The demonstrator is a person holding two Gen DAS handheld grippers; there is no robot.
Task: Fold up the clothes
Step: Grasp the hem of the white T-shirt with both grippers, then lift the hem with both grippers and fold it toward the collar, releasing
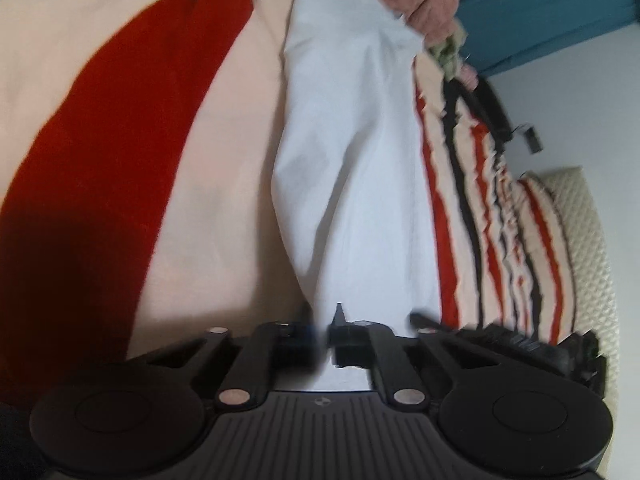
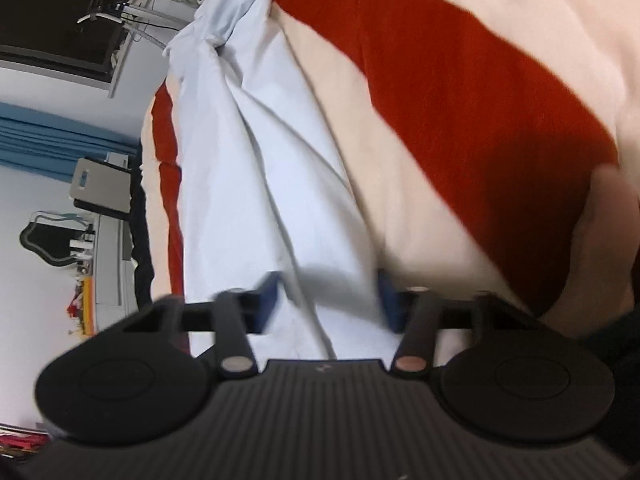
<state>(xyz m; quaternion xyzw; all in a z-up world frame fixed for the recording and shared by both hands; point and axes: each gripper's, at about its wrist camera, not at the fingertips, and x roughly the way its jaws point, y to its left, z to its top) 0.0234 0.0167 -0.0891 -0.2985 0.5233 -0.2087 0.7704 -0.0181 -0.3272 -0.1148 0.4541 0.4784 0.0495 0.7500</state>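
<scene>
A white garment [image 1: 352, 168] lies stretched lengthwise on a cream bedspread with a broad red stripe [image 1: 104, 112]. My left gripper [image 1: 325, 334] is shut on the near end of the white garment, which runs between its closed jaws. In the right wrist view the same white garment [image 2: 256, 168] runs away in long folds. My right gripper [image 2: 328, 300] is open, with its blue pads [image 2: 267, 300] on either side of the garment's near end.
A pile of pink and green clothes [image 1: 432, 4] lies at the garment's far end. A striped red, black and cream cloth [image 1: 500, 216] hangs at the bed's right edge. A dark screen [image 2: 60, 12], blue curtain [image 2: 56, 144] and desk [image 2: 104, 240] stand beyond the bed.
</scene>
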